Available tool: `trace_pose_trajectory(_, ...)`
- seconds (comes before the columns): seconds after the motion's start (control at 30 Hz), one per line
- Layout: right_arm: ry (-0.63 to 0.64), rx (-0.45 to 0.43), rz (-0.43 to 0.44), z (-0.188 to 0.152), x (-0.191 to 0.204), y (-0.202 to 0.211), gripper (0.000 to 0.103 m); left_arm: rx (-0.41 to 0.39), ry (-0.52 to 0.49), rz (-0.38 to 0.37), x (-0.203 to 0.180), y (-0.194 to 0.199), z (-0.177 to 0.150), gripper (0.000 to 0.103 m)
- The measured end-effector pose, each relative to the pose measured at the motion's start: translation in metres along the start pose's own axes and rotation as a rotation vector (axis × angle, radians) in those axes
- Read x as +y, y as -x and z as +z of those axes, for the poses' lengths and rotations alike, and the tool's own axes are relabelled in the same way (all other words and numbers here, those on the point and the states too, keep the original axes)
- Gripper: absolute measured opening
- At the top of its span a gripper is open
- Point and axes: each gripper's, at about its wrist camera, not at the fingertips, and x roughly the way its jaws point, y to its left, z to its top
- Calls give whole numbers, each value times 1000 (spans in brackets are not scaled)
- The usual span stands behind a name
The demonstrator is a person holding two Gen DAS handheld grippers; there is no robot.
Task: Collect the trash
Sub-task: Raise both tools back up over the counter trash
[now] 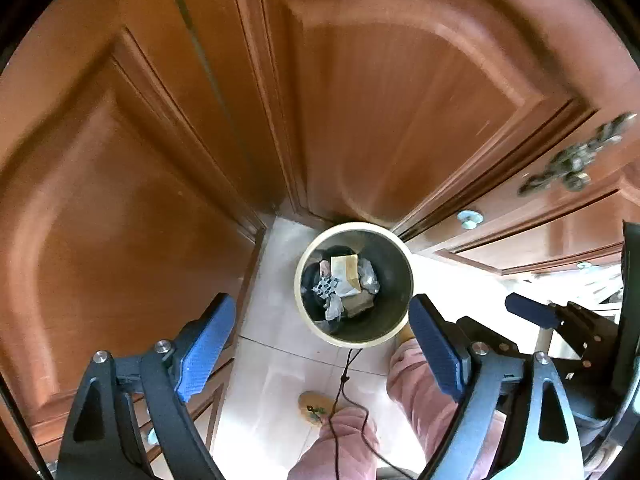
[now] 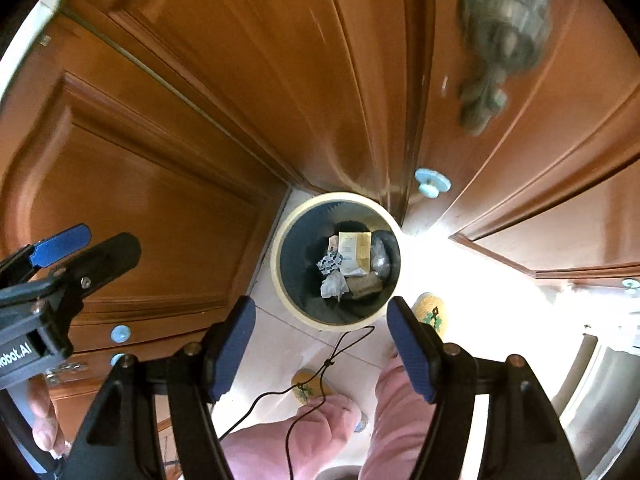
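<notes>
A round trash bin with a cream rim (image 1: 316, 328) (image 2: 280, 292) stands on the pale tiled floor in a corner of wooden cabinets. Inside lie crumpled paper, a yellow-and-white slip (image 1: 345, 266) (image 2: 354, 254) and grey wrappers. My left gripper (image 1: 320, 346) is open and empty, held above the bin's near rim. My right gripper (image 2: 322, 350) is open and empty, also above the bin's near edge. The right gripper shows at the right in the left wrist view (image 1: 560, 320); the left gripper shows at the left in the right wrist view (image 2: 60, 256).
Brown wooden cabinet doors (image 1: 400, 100) (image 2: 160, 200) close in behind and on both sides of the bin. Ornate metal handles (image 1: 576, 160) (image 2: 500, 40) and pale knobs (image 2: 431, 183) stick out. The person's pink trousers (image 2: 304, 432) and yellow slippers (image 2: 430, 312), with a thin black cord (image 2: 340, 348), are below.
</notes>
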Motion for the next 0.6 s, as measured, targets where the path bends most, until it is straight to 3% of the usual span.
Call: trace_pose_trajectory(0.6, 87, -120, -11, 16, 41, 179, 69, -178, -50, 4, 2, 186, 26, 91)
